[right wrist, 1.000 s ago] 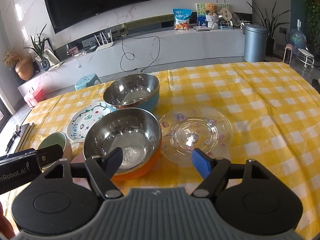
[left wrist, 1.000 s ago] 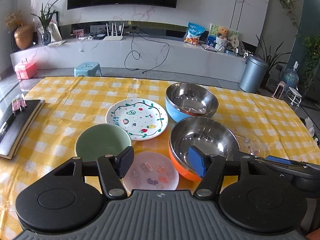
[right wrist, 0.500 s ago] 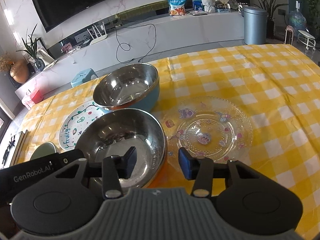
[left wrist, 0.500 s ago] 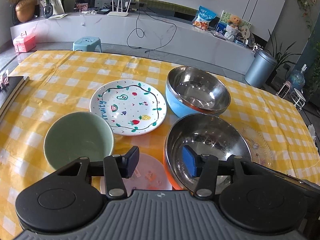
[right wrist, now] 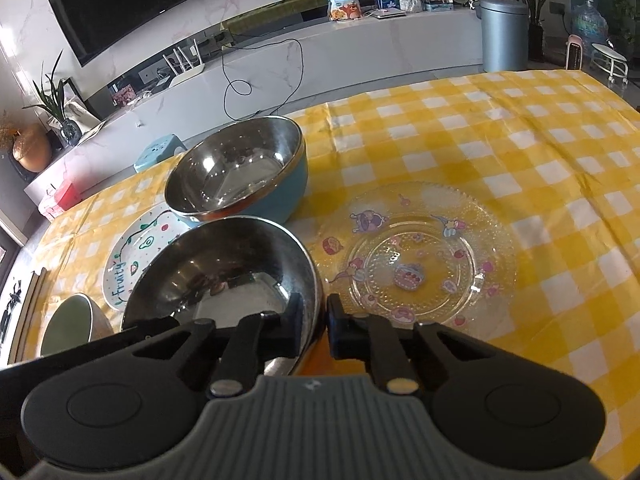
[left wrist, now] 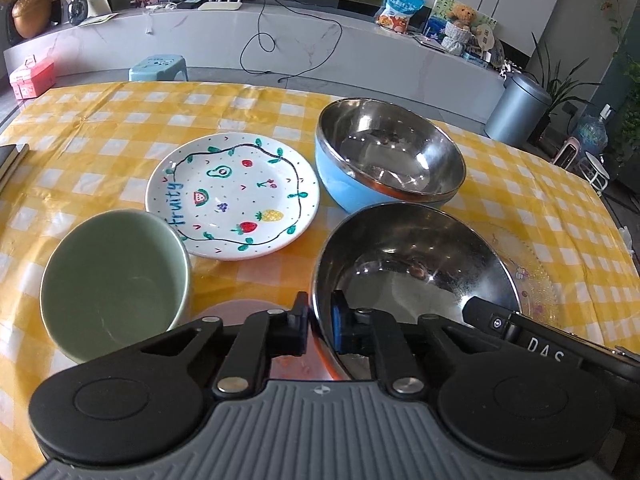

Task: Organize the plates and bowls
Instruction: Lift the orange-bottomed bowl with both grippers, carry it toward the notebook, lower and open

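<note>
A steel bowl with an orange outside (left wrist: 412,264) (right wrist: 224,272) stands at the table's near side. My left gripper (left wrist: 320,324) is closing on its near-left rim, one pad outside and the blue pad inside. My right gripper (right wrist: 316,324) is closing on its near-right rim in the same way. Behind it stands a blue steel bowl (left wrist: 388,156) (right wrist: 236,168). To the left lie a white fruit-painted plate (left wrist: 236,196) and a green bowl (left wrist: 112,284). A clear glass plate (right wrist: 416,264) lies to the right. A pinkish plate (left wrist: 240,308) is mostly hidden under my left gripper.
A yellow checked cloth (right wrist: 520,152) covers the table. A dark book (left wrist: 8,160) lies at the left edge. Beyond the far edge are a blue stool (left wrist: 160,66), a grey bin (left wrist: 516,114) and a long white cabinet.
Both grippers have come forward and down to the orange bowl. Their jaws went from wide open to narrow, one on each side of its rim.
</note>
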{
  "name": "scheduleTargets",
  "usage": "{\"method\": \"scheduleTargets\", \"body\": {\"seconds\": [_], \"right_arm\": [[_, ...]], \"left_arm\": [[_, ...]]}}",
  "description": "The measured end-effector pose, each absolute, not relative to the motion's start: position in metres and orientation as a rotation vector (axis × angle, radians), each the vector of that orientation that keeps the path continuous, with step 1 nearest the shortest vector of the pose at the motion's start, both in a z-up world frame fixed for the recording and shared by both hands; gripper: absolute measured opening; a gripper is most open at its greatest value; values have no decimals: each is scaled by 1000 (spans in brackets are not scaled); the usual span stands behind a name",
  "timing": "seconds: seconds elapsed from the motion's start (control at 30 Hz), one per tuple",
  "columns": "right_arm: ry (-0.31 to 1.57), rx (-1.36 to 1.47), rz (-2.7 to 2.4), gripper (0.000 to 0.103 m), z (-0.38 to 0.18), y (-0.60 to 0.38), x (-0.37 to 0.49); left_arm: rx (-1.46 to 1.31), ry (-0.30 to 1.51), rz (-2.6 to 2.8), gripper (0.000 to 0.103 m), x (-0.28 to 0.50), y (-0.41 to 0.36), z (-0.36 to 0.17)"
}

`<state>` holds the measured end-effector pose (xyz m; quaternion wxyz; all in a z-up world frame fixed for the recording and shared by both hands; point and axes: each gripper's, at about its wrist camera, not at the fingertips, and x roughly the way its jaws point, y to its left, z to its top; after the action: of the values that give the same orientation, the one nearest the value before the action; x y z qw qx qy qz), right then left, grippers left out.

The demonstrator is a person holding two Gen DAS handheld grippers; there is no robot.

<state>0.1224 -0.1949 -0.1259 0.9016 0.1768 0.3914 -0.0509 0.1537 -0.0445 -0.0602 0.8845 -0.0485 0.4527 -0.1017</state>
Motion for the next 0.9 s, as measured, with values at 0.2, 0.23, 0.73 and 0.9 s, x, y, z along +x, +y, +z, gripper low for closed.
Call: {"method": "scheduleTargets", "body": {"seconds": [0.2,0.23,0.73,0.9], "right_arm": [[808,368,-112,9,-121,-193,114],[803,368,-109,9,-119,-192,111],[773,367,-32,8,-92,-166,36],[794,356,12,8,-93,-151,12]], "left_arm": [[-89,925,-208,11,143,-44,-52],[-90,918,-209,11,139,-43,-49],[-110,884,-190,11,67,-7,-18],[-107,887,-165,11,43,11,-18]]}}
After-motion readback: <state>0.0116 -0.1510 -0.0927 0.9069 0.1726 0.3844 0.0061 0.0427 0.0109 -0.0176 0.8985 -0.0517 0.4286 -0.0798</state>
